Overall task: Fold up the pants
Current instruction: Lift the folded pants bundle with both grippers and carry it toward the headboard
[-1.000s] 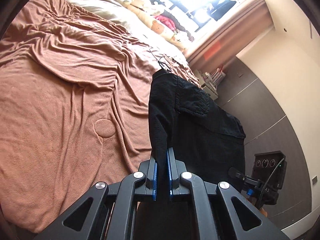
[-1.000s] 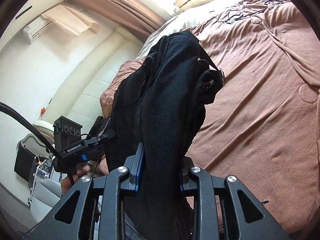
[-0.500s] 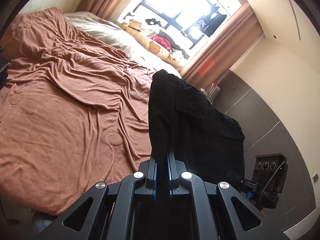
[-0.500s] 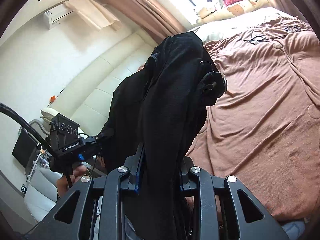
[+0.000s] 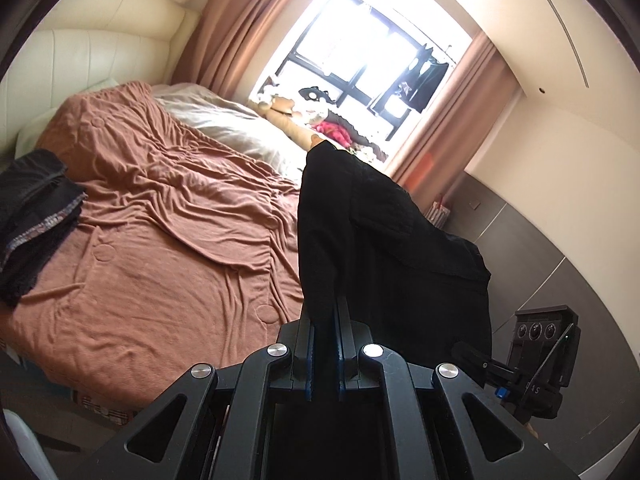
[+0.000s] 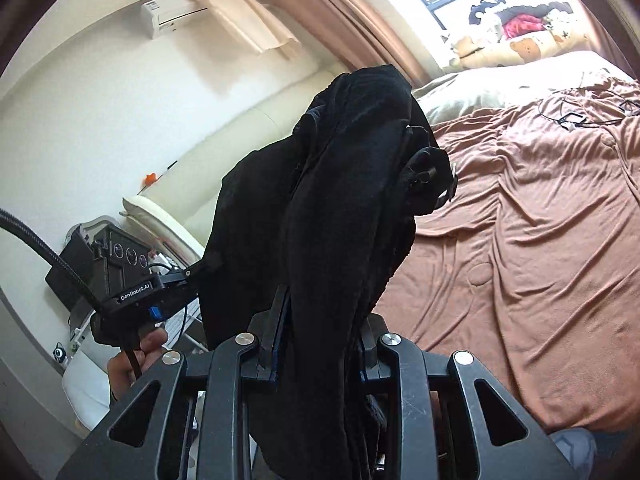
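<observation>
Black pants point(image 5: 384, 240) hang in the air between my two grippers, above the near edge of the bed point(image 5: 160, 216). My left gripper point(image 5: 326, 320) is shut on a thin fold of the black fabric, which rises in front of its fingers. In the right wrist view my right gripper point(image 6: 320, 320) is shut on a thick bunch of the same pants point(image 6: 340, 208), and the cloth drapes down over the jaws and hides the pads. The other gripper point(image 6: 132, 296) shows at the left there, held by a hand point(image 6: 136, 356).
A wrinkled brown blanket covers the bed point(image 6: 540, 208). A pile of dark folded clothes point(image 5: 32, 216) lies at its left edge. Pillows and soft toys point(image 5: 296, 116) line the window side. A cream padded headboard point(image 6: 224, 136) and an air conditioner point(image 6: 172, 12) stand beyond.
Both grippers have risen with the pants and tilted up, so the window, the headboard and the pile of dark clothes have come into view. Both grips have stayed the same.
</observation>
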### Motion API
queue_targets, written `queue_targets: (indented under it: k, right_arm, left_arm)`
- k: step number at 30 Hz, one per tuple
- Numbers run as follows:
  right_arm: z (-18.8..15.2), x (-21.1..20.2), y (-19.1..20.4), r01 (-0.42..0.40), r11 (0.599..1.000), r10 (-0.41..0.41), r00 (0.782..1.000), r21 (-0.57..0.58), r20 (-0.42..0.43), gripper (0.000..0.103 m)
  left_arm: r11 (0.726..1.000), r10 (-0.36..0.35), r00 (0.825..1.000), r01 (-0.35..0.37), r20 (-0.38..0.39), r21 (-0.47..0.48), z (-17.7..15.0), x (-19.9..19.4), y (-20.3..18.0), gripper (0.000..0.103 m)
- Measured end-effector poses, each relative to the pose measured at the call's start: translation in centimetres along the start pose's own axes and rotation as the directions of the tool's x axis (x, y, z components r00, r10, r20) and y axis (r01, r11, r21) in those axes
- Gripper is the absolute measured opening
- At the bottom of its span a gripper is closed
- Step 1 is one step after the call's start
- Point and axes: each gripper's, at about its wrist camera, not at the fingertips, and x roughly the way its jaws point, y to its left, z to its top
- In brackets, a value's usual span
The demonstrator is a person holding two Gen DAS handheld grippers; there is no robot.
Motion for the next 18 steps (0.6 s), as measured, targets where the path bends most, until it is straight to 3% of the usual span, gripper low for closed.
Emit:
queue_targets:
  k: [8,18]
  right_arm:
    - [0.5,2.1,6.1,-0.064,0.996,0.063,0.998,-0.064,-0.014,0.024]
    - [2.0,10.2,10.8,-0.104,0.992,0.102,0.994,-0.074,-0.024,0.024]
  left_arm:
    - [0.998,0.06,0.995,-0.061,0.079,0.014,3.2,-8.4,1.4,0.008]
    - [0.987,0.15,0.976,-0.156,0.16,0.027,7.3,-14.3,7.0,0.008]
